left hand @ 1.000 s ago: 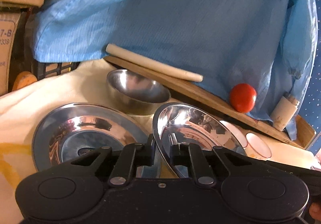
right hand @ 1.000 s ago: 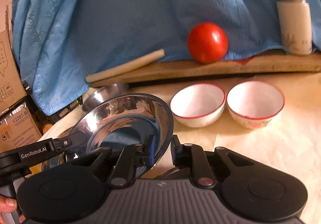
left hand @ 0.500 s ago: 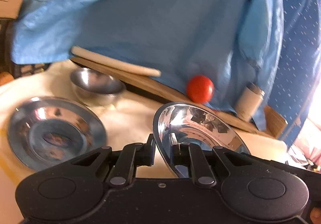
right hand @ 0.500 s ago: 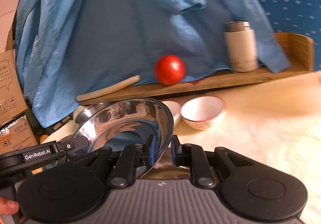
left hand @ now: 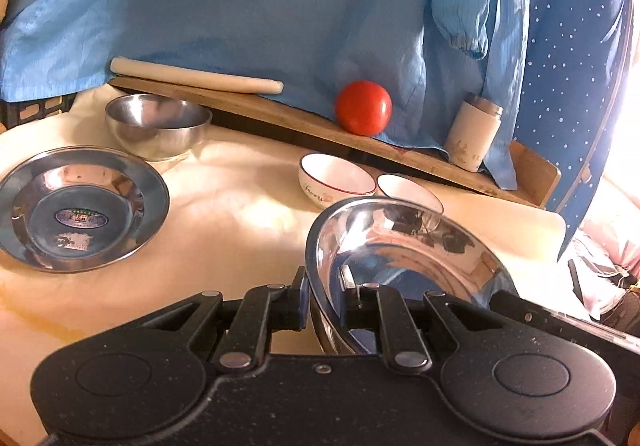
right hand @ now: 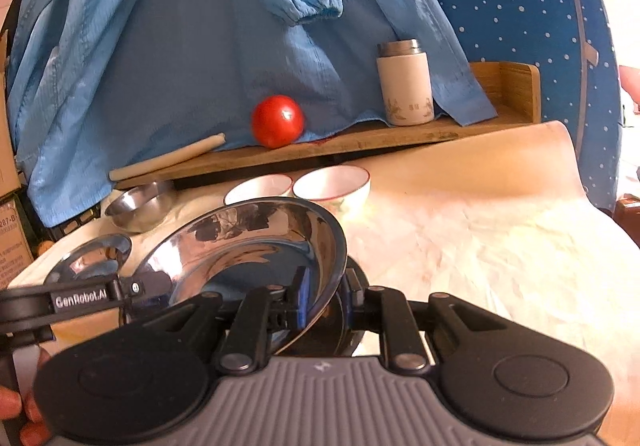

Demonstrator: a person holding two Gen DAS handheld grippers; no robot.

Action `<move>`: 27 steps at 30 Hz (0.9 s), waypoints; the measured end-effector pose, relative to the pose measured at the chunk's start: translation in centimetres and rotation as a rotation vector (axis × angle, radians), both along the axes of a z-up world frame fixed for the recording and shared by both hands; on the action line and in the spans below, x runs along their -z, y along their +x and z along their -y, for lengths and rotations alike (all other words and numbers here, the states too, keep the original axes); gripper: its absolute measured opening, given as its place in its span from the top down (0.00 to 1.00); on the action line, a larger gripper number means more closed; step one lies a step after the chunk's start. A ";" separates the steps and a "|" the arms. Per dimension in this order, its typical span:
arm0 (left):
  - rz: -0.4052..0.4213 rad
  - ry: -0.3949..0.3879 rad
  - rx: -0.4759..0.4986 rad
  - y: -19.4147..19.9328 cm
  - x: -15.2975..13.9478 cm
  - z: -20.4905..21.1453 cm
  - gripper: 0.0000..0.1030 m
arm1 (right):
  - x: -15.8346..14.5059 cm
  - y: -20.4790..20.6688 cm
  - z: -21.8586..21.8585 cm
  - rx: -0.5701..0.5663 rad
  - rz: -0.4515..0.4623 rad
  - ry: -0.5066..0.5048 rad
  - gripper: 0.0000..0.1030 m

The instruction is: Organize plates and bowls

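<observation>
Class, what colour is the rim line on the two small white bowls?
Red, on both small white bowls; clearest in the left wrist view.

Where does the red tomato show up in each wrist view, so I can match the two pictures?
Left wrist: the tomato sits upper centre-right on the wooden board, left of the white flask.
Right wrist: the tomato sits centre-left on the board, left of the flask.
Shared landmark: the two white bowls below the board.

Far white bowl [left hand: 404,190] — half hidden behind held steel plate [left hand: 400,242]
</observation>
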State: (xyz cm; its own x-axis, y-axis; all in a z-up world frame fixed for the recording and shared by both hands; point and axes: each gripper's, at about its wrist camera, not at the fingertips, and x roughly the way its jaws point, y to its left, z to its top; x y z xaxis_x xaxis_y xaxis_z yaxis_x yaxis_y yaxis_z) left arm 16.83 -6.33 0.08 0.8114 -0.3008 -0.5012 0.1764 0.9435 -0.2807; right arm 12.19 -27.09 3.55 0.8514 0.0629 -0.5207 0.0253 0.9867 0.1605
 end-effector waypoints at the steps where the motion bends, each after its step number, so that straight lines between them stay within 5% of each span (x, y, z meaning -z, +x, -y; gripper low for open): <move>1: 0.003 0.010 -0.001 -0.1 0.0 0.1 0.86 | 0.1 -0.2 -0.1 0.003 -0.002 -0.002 0.81; 15: -0.004 0.090 0.011 -0.2 0.6 1.3 0.86 | 0.6 -0.8 -0.8 0.044 -0.007 -0.064 0.81; 27: -0.027 0.067 0.016 -0.1 1.0 1.2 0.83 | 0.9 -0.8 -2.4 0.052 -0.003 -0.169 0.72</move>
State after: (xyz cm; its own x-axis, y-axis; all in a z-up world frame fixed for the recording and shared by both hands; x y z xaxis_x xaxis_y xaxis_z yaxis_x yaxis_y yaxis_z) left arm 16.74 -7.49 -0.94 0.7926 -0.2785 -0.5424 0.1843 0.9574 -0.2222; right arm 11.35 -24.72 2.64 0.8498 -0.0703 -0.5223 0.0776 0.9970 -0.0078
